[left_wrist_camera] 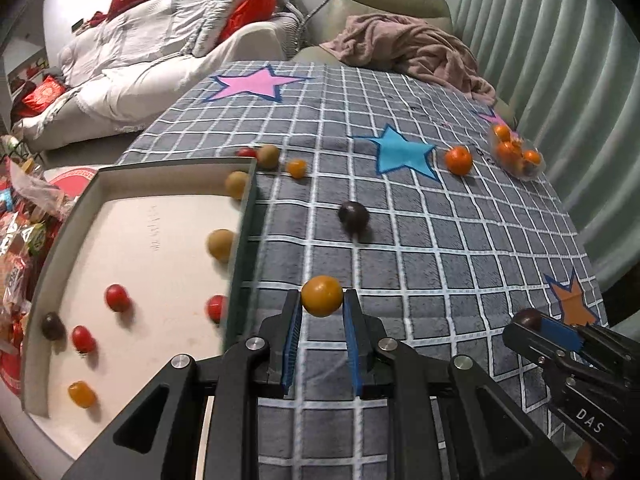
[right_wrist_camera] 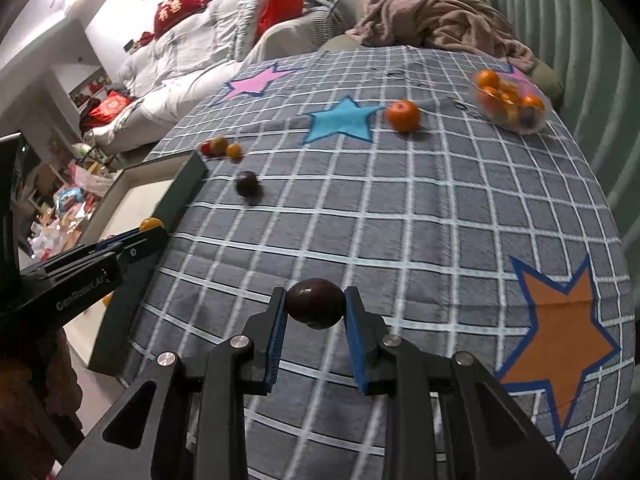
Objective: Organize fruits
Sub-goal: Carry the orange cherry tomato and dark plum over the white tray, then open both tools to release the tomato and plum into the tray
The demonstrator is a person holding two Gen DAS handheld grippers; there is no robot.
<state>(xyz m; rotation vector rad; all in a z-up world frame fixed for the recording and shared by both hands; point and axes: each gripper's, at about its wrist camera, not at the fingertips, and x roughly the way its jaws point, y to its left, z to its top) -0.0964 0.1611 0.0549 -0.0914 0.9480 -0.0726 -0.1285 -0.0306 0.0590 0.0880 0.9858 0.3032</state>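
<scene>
The left gripper (left_wrist_camera: pixel 322 300) pinches a small round orange-yellow fruit (left_wrist_camera: pixel 322 295) just beside the shallow white tray's (left_wrist_camera: pixel 160 216) dark wall; the right gripper (right_wrist_camera: pixel 316 308) clamps a dark purple round fruit (right_wrist_camera: pixel 316 307) above the grey checked cloth (right_wrist_camera: pixel 400 220).

Pink blanket (left_wrist_camera: pixel 412 46) on green armchair (left_wrist_camera: pixel 394 4); red cushion (right_wrist_camera: pixel 182 4) – white sofa (left_wrist_camera: pixel 132 60).

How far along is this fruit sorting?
Roughly halfway: several small fruits already lie in the shallow white tray. The left tool grips a yellow-orange fruit; the right tool grips a dark purple fruit. A dark round fruit and an orange mandarin remain on the checked cloth.
</scene>
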